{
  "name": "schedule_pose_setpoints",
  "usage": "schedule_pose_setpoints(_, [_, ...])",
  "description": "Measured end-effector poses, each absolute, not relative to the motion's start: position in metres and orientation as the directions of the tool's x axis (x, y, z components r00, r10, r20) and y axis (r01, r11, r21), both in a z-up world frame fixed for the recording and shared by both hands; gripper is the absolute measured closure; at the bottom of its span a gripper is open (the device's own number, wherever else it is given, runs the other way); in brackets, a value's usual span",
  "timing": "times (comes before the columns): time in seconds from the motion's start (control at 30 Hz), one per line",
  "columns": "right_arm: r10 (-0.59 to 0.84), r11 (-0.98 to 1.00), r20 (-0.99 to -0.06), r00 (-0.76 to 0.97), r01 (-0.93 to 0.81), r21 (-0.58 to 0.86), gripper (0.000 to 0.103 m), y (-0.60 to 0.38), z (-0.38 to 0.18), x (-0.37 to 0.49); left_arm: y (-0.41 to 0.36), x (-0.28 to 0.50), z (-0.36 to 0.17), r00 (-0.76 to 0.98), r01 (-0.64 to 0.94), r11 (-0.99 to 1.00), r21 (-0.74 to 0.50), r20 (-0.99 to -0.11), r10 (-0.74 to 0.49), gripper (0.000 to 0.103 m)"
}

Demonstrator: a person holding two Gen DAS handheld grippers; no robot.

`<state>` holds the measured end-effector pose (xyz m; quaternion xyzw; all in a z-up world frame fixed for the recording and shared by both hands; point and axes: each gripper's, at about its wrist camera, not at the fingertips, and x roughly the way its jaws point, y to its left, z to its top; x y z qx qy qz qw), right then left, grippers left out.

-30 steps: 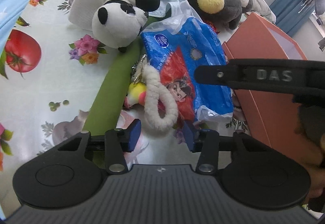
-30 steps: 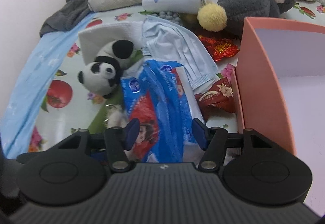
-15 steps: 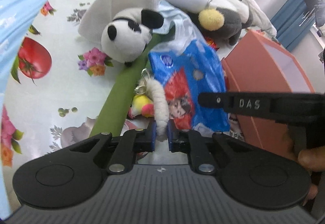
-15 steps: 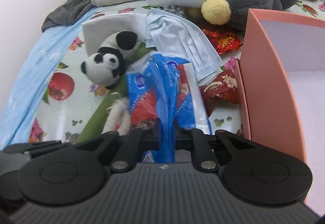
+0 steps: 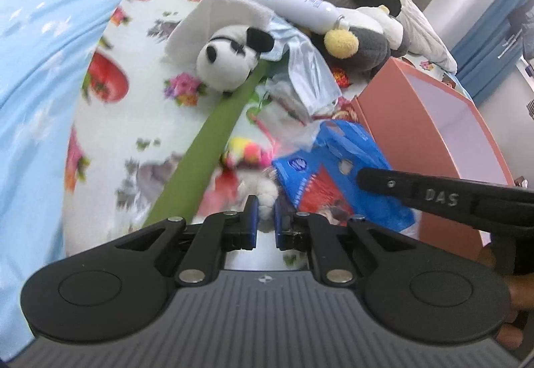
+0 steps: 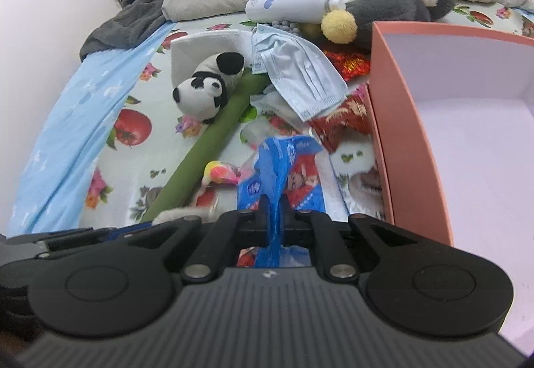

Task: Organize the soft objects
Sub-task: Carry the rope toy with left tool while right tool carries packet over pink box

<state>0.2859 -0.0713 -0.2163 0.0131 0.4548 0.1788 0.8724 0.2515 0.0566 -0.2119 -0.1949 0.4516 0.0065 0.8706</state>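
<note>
Standing open beside the clutter on the bed, pink box (image 6: pixel 397 121) awaits soft items; right claw (image 6: pixel 273 217) clenched on blue tissue pack (image 6: pixel 283 167), left claw (image 5: pixel 265 221) clenched on white rope toy (image 5: pixel 267 201), both apparently lifted boxward

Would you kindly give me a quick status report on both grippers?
Left gripper shut on white rope toy. Right gripper shut on blue tissue pack. Pink box open alongside. Green roll and panda lie nearby, clear.
</note>
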Motion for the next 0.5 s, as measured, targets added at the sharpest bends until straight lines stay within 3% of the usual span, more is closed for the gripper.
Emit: schedule_pose_setpoints(0.5, [0.31,0.944,-0.747,0.588,-0.281,0.17,0.095,-0.085,-0.184,0.211,0.053,0.181,-0.176,0.626,-0.212,0.92,-0.33,-0.769,-0.131,0.092])
